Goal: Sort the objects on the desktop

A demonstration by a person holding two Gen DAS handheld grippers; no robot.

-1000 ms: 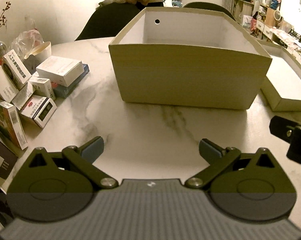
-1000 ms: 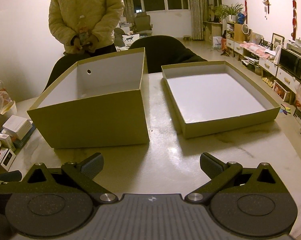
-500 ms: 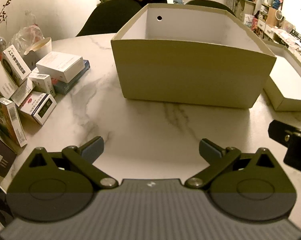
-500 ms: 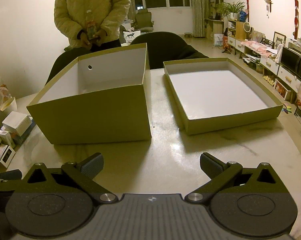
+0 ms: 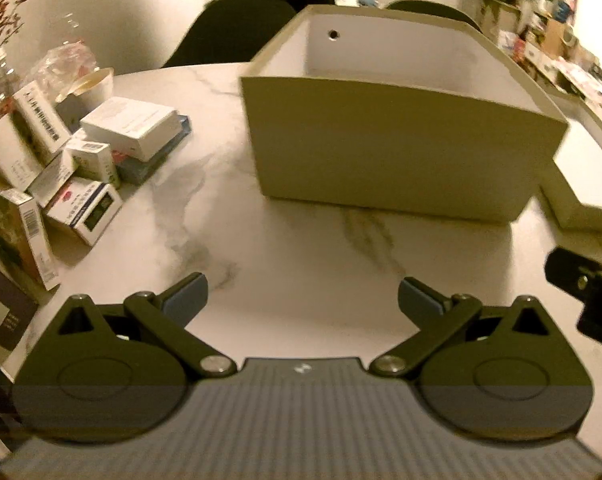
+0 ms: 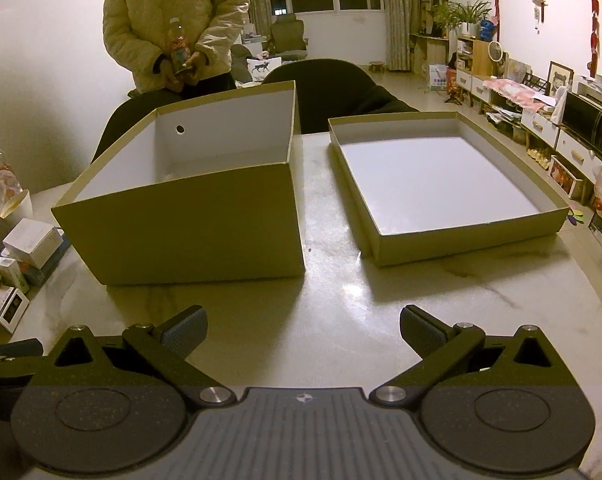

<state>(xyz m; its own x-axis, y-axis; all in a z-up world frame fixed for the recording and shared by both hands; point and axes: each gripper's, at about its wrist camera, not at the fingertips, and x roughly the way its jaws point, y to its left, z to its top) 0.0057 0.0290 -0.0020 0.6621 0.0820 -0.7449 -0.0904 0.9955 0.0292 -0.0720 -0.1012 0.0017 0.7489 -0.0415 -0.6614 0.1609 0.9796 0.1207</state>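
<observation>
**Both claws empty, sorting not yet begun**

Landmark: the deep cardboard box (image 6: 189, 208), open-topped, on the marble table (image 5: 301, 256).

- Left gripper (image 5: 301, 296): jaws spread wide, nothing between them. It hangs over bare table on the near side of the deep box, facing the box's front wall.
- Right gripper (image 6: 301, 328): also released and empty, on the near side of the deep box, looking at the gap between it and the shallow lid (image 6: 441, 184).
- Shallow lid lies inside-up just to the right of the deep box, apart from it. Both show white interiors and, as far as can be seen, nothing in them. My reading is that they are set out as two receptacles, mouths up so items can be dropped in from above.
- Small cartons (image 5: 81, 168), the things to sort, are heaped to the left of the deep box, well apart from it, some flat, some on edge, some leaning on each other. A plastic bag (image 5: 65, 60) sits behind the heap.
- A person in a pale quilted jacket (image 6: 173, 20) stands beyond the deep box, holding a bottle (image 6: 179, 48) in both hands.

Judgement: task at its start. The left claw is nearer the heap, so a first pick there seems likely. Leaning cartons may topple when one is pulled.
</observation>
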